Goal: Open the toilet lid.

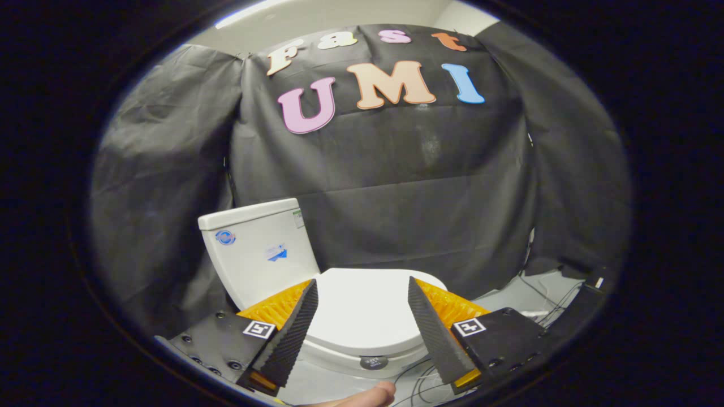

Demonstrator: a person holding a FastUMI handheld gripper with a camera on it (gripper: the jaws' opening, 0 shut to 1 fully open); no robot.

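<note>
The toilet tank (257, 249) stands farthest left, white, with a flat cover on top and small stickers on its front face; the black cloth wall (396, 186) hangs behind and beside it. To the right of the tank and lower, the toilet lid (362, 308) lies shut and flat over the bowl, white and rounded, its front edge curving down toward the camera. A small dark round disc (374, 362) sits just below the lid's front edge, against the bowl. The gripper (362, 291) hovers above the lid with its jaws spread wide apart, one finger over the lid's left side near the tank, the other over its right side; neither finger can be seen to touch the lid. Below the disc, a fingertip (370, 394) of a person's hand shows. Right of the lid, thin cables (543, 299) trail across the pale floor (512, 297).
</note>
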